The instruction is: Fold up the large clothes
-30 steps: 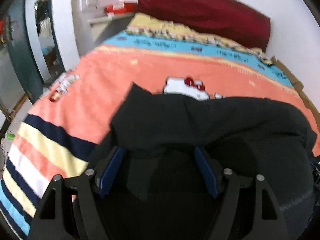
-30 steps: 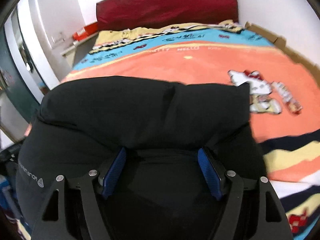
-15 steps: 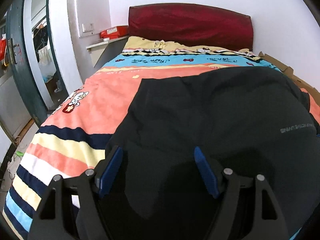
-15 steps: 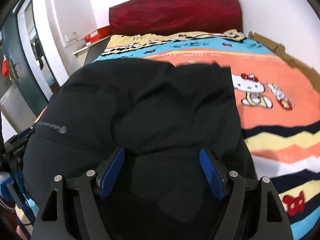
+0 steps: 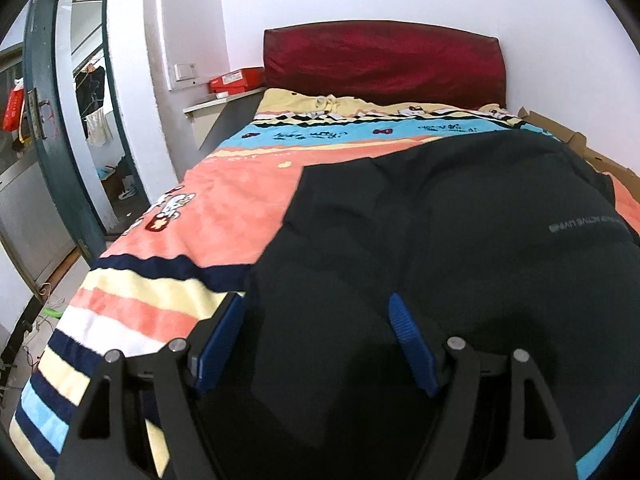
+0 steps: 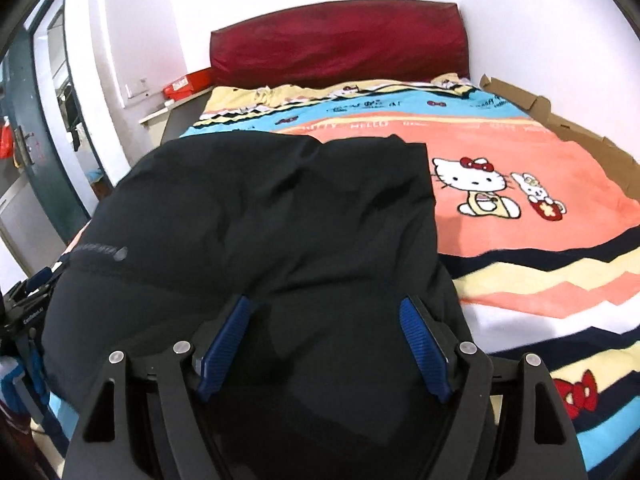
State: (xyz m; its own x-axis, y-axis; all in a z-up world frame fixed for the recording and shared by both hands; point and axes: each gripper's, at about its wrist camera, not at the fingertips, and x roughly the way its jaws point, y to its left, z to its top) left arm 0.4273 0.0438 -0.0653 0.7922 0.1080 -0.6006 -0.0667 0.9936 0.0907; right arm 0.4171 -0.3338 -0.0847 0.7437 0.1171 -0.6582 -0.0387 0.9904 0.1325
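A large black garment (image 5: 440, 240) lies spread over the near half of the bed, with a small grey print on it; in the right wrist view the garment (image 6: 280, 208) shows a few soft creases. My left gripper (image 5: 316, 304) hovers over its near left part, blue pads wide apart, the cloth lying flat between them and not pinched. My right gripper (image 6: 326, 302) is over the near right part, also open, with its pads clear of the fabric. The garment's near edge is hidden under both grippers.
The bed carries a striped orange cartoon blanket (image 6: 520, 240) and has a dark red headboard (image 5: 380, 60). Flattened cardboard (image 6: 580, 140) lines its right side. A shelf with a red box (image 5: 236, 78) and a green door (image 5: 52, 140) stand to the left.
The garment, bunched up close in front of both grippers a second ago, now lies flatter and reaches farther up the bed. Both grippers have drawn back toward the foot of the bed.
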